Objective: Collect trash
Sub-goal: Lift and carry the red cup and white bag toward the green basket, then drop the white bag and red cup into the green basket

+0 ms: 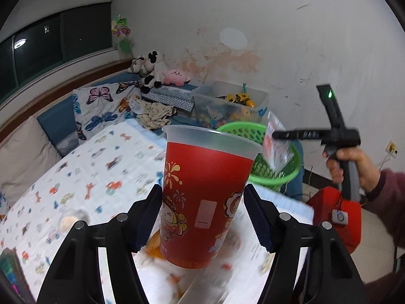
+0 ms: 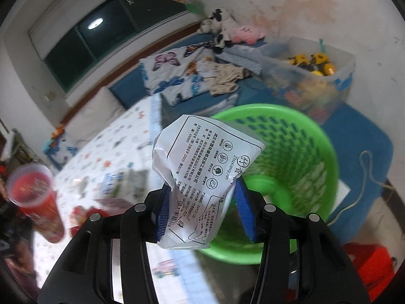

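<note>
The right hand-held gripper (image 2: pixel 202 202) is grasping a white plastic wrapper (image 2: pixel 202 172) above the green basket (image 2: pixel 303 157), ready for release; the left hand-held gripper (image 1: pixel 202 217) is clenching a red cup (image 1: pixel 202 202), next to go in.

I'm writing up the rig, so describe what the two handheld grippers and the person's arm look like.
Both the left gripper and the right gripper have black linkage frames with silver pivot pins and ribbed blue finger pads. The right one has a grey handle and a green indicator light. The hand is bare, with a mauve sleeve.
</note>
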### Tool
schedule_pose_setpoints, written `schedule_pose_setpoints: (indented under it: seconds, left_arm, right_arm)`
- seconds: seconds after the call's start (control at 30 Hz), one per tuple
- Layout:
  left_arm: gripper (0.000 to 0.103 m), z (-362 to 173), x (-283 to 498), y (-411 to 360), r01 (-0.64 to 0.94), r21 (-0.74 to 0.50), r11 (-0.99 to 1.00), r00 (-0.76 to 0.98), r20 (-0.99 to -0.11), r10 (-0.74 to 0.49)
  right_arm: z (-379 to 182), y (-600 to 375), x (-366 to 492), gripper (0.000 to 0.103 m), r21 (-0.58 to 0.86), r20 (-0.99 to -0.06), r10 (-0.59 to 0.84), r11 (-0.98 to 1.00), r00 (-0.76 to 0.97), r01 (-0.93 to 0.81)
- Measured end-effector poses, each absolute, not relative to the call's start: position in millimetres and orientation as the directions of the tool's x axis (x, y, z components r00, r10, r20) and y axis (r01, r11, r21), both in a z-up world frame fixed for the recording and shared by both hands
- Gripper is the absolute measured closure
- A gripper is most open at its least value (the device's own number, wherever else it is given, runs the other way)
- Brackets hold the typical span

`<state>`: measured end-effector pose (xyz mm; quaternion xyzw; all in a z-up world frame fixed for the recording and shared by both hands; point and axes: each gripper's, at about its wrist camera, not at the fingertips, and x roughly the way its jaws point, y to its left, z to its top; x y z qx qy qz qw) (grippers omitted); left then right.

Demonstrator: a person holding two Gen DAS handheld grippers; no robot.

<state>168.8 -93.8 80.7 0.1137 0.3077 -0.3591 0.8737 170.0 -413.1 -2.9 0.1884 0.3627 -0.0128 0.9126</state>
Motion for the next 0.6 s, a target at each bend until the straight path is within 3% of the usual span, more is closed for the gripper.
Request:
schedule_pose_setpoints:
  seconds: [0.3,0.6]
  left_arm:
    - [0.039,85.7,193.4,-164.7,0.729,-0.084,0.679,0.499,-0.614,-0.612]
    - [0.039,72.0,218.7,-224.4,0.738,-0.141,0.660,0.440,-0.641,-0.629]
  right_arm:
    - [-19.1,-442.9,171.3,0.027,0.301,-0.684,0.059,0.930,0.727,0.208]
    - [-30.1,-460.6,168.6,0.021,0.317,-0.682,0.075,0.927,0.728,0.201]
